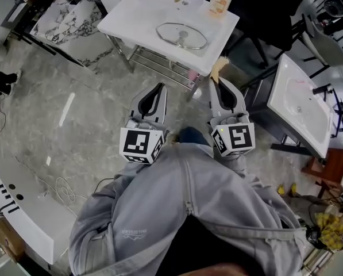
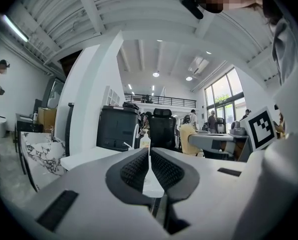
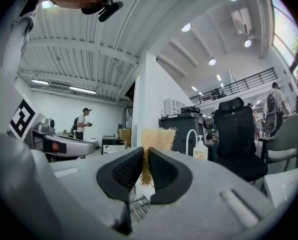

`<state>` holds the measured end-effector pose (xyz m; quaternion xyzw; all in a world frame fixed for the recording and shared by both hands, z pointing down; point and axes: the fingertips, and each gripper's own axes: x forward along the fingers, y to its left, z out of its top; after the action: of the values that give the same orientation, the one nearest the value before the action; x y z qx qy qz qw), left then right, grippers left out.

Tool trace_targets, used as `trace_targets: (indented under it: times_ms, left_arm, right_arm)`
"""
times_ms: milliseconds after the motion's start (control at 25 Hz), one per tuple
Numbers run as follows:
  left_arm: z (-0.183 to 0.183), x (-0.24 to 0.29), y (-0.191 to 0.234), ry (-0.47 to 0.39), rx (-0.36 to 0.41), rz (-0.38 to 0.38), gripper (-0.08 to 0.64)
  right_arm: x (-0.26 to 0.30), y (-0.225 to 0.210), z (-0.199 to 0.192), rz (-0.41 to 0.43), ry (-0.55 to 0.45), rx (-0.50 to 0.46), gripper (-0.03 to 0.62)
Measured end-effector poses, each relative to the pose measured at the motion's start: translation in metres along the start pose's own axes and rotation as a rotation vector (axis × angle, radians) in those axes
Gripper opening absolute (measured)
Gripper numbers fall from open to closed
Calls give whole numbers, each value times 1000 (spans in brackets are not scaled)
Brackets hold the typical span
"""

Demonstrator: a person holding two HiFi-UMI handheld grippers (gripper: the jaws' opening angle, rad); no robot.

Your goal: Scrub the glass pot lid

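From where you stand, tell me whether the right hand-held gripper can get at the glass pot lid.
Probably yes, with a forward reach. The glass pot lid lies uncovered in the white sink, and nothing stands between it and the right hand-held gripper, which is shut on a scrub pad.

No text reads clearly. The small print on the grey jacket (image 1: pixel 177 211) is too tiny to make out, and the label on the bottle (image 1: pixel 220 0) is blurred.

Left hand-held gripper (image 1: pixel 159 87) closed empty; right hand-held gripper (image 1: pixel 215 80) pinches scrub pad (image 3: pixel 158 138).
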<state>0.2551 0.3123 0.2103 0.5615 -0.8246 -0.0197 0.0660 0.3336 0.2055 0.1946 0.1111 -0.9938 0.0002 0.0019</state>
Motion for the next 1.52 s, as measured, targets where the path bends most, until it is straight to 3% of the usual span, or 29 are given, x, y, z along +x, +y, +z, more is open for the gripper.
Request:
trace_targets:
  times_ms: [480, 1240, 1520]
  left_arm:
    - [-2, 47, 51, 9, -4, 38, 17]
    - [29, 267, 128, 10, 43, -112, 17]
    - [24, 320, 143, 26, 46, -165, 17]
  right_arm:
    - [74, -19, -8, 25, -14, 14, 29]
    - [261, -135, -27, -42, 32, 13, 29]
    - [296, -156, -41, -64, 54, 13, 29]
